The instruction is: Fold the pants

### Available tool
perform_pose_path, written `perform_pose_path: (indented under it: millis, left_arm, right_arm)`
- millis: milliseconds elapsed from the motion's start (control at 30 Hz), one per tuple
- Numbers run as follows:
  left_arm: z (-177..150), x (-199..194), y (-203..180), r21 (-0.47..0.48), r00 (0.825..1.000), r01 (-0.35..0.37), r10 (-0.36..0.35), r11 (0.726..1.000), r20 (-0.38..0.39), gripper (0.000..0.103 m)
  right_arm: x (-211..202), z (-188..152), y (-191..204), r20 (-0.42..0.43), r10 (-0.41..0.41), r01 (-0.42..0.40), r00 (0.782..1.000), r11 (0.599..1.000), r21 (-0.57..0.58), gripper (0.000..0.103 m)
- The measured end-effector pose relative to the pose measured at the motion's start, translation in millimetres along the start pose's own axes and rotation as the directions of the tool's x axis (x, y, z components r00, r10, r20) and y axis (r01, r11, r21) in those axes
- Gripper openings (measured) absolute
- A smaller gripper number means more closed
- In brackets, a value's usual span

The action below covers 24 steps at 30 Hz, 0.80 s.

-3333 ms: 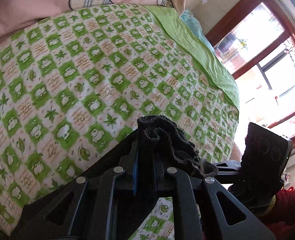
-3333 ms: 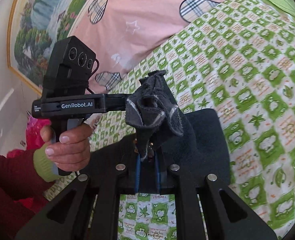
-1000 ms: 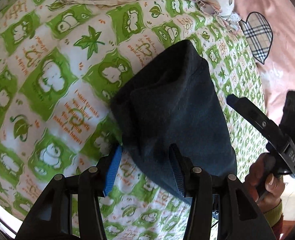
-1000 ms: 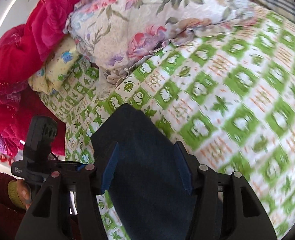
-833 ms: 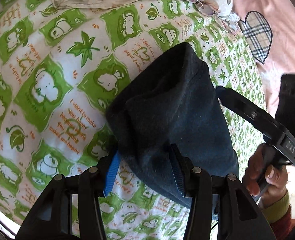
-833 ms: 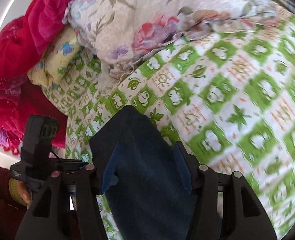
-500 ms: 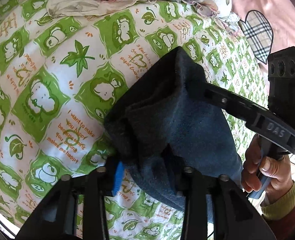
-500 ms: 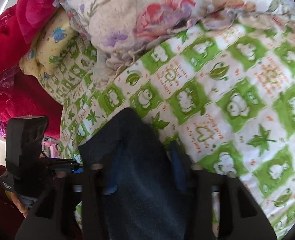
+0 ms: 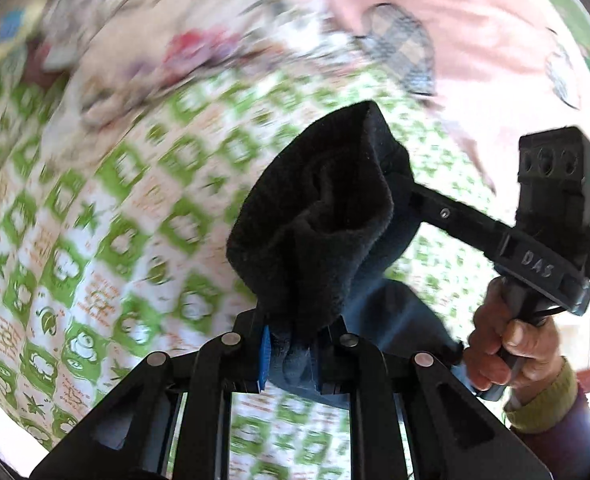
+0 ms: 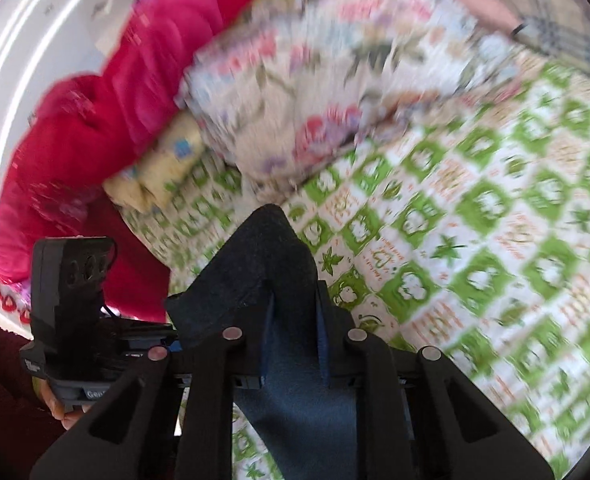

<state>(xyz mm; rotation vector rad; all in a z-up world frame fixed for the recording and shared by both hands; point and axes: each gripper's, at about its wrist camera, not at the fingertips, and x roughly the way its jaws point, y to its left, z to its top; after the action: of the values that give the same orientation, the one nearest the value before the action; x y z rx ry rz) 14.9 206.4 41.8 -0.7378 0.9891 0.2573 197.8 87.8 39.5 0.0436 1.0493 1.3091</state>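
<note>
The dark navy pants [image 9: 319, 216] bunch up between the fingers of my left gripper [image 9: 291, 344], which is shut on the fabric and holds it above the bed. My right gripper [image 10: 295, 320] is shut on another edge of the same pants [image 10: 263, 264], with cloth hanging down between its fingers. In the left wrist view the right gripper [image 9: 411, 200] reaches into the fabric from the right, held by a hand [image 9: 503, 344]. In the right wrist view the left gripper's body [image 10: 71, 304] sits at lower left. Both views are motion-blurred.
The bed has a green-and-white patterned sheet [image 9: 107, 216] [image 10: 495, 248]. A floral pillow [image 10: 327, 80], a small yellow pillow [image 10: 163, 168] and a magenta blanket [image 10: 107, 112] lie at the head. A pink quilt with plaid patches [image 9: 447, 32] lies beyond.
Both grippers went from open over the flat folded pants to shut on the fabric. The pants are now lifted and bunched, and both views have swung upward.
</note>
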Motion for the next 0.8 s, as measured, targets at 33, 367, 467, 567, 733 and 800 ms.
perform_pose_path:
  millis: [33,367,467,567,733,800]
  left_arm:
    - [0.7,-5.0,-15.3,0.033,1.0,0.015,-0.015,0.999,0.006,0.015]
    - [-32.2,-16.3,-129.9,0.349,0.993,0.117,-0.113,0.93,-0.034,0.015]
    - [-51.2,-5.8,-159.9,0.429,0.99,0.141,-0.119,0.892,-0.078,0.015]
    - [-74.8,3.9,-187.5,0.504,0.988,0.147,-0.107,0.851,-0.108,0.015]
    - [-108.5,20.8,-218.4,0.578,0.985,0.152,-0.073,0.802,-0.158,0.015]
    - [-119.0,29.7,-228.0,0.6,0.984,0.151,-0.059,0.785,-0.17,0.015]
  right_arm:
    - [-10.2,-2.5,0.1,0.021,-0.001,0.001,1.0,1.0,0.003,0.019]
    - [-134.5,-66.1,-14.1,0.261,-0.071,0.043,0.963,0.993,0.114,0.019]
    - [-158.2,-91.6,-19.7,0.307,-0.1,0.051,0.947,0.985,0.163,0.018]
    - [-179.2,-120.0,-27.1,0.346,-0.13,0.057,0.929,0.975,0.213,0.018]
    - [-204.5,-164.8,-37.8,0.392,-0.177,0.065,0.903,0.957,0.283,0.018]
    - [-211.6,-179.5,-41.2,0.405,-0.199,0.071,0.893,0.948,0.309,0.018]
